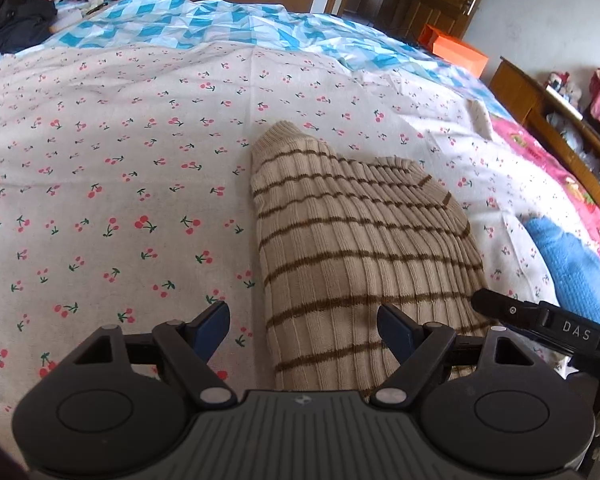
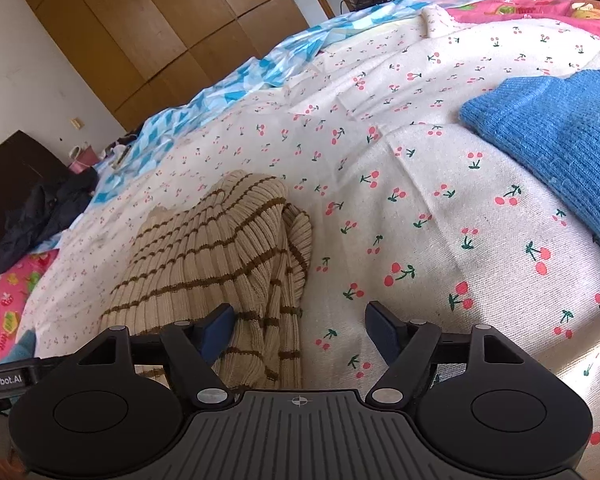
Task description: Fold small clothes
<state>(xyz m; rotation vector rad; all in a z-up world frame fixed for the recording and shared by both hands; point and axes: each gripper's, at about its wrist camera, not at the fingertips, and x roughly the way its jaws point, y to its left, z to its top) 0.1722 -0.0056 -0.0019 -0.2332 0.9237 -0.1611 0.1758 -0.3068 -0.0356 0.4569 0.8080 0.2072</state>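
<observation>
A beige ribbed knit garment [image 1: 340, 240] with thin brown cross-stripes lies on a white bed sheet [image 1: 120, 160] printed with small red cherries. In the left wrist view it fills the centre and lower middle of the frame, folded into a long, rounded block whose near end runs down behind the gripper body. Its ribs run lengthwise and the stripes cross them at regular steps; the far end narrows to a plain beige cuff-like edge at mid-frame. In the right wrist view the same garment [image 2: 204, 264] sits at lower left, with a folded-over flap along its right side and a bunched edge at the top.

The left gripper [image 1: 306, 328] stands wide apart, its blue pads either side of the garment's left edge; the right-hand pad lies over the knit, the left-hand one over bare sheet, and neither visibly presses. The right gripper [image 2: 300, 332] is also spread wide, its left pad at the garment's right edge and its right pad over the sheet, with nothing clamped.

A blue knit piece [image 2: 552, 140] lies well apart at the right of both views. A blue-and-white patterned cover [image 1: 220, 16] spans the upper frame.
</observation>
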